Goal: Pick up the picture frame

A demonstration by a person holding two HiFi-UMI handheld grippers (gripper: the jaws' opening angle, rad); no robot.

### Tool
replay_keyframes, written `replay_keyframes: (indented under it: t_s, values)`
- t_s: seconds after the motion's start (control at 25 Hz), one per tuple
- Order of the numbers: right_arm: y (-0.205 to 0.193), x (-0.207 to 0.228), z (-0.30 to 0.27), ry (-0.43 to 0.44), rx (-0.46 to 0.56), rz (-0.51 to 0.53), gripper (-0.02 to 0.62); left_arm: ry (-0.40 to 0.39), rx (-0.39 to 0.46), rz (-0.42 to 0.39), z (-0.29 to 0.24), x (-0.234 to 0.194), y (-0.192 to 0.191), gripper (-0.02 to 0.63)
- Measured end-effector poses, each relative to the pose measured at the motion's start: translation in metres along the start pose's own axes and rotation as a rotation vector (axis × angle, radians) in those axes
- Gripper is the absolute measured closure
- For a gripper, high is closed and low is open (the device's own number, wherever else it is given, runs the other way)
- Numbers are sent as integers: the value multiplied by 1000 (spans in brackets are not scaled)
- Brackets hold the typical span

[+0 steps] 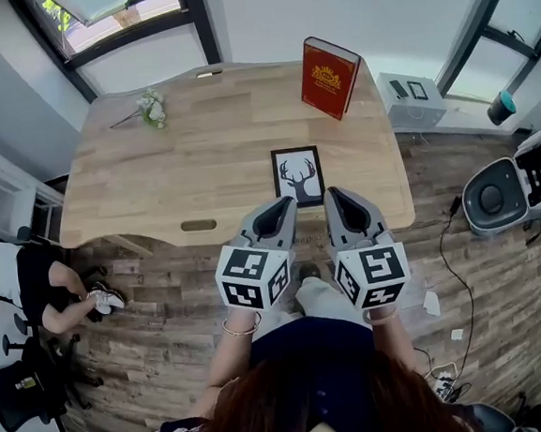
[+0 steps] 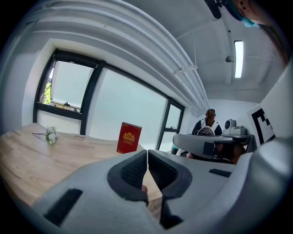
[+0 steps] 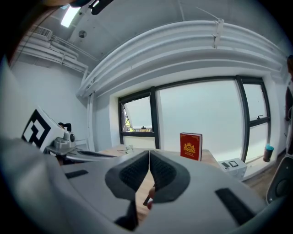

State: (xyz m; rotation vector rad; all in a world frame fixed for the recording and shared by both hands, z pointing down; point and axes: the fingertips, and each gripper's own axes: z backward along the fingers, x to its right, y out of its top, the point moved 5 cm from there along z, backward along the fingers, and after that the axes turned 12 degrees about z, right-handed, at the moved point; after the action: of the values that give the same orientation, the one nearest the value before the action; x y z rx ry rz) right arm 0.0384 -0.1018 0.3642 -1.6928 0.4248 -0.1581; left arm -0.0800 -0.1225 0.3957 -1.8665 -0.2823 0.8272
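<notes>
The picture frame [image 1: 297,175], black with a deer print, lies flat on the wooden table [image 1: 155,183] near its front edge. My left gripper [image 1: 284,203] hangs over that edge, its tip at the frame's lower left corner, jaws shut with nothing between them. My right gripper [image 1: 334,196] is alongside, just right of the frame's lower right corner, also shut and empty. In the left gripper view the shut left gripper [image 2: 147,153] hides the frame. The right gripper view shows the same for the right gripper [image 3: 149,153].
A red book [image 1: 330,76] [image 2: 129,137] [image 3: 191,146] stands upright at the table's far right. A small flower sprig [image 1: 152,108] lies far left. A white box [image 1: 409,95] and a round grey appliance [image 1: 495,196] sit right of the table. A person [image 1: 56,287] sits at left.
</notes>
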Motion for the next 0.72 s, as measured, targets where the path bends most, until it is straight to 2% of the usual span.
replay_keyframes:
  t_s: [0.44,0.72]
  values:
    - [-14,38,-69,24,-68,-9,569,48,-44,13,-64,-41,17,574]
    - [-30,57,-100,51,-121,-2,569,51,-80,17,-94,-58,19,574]
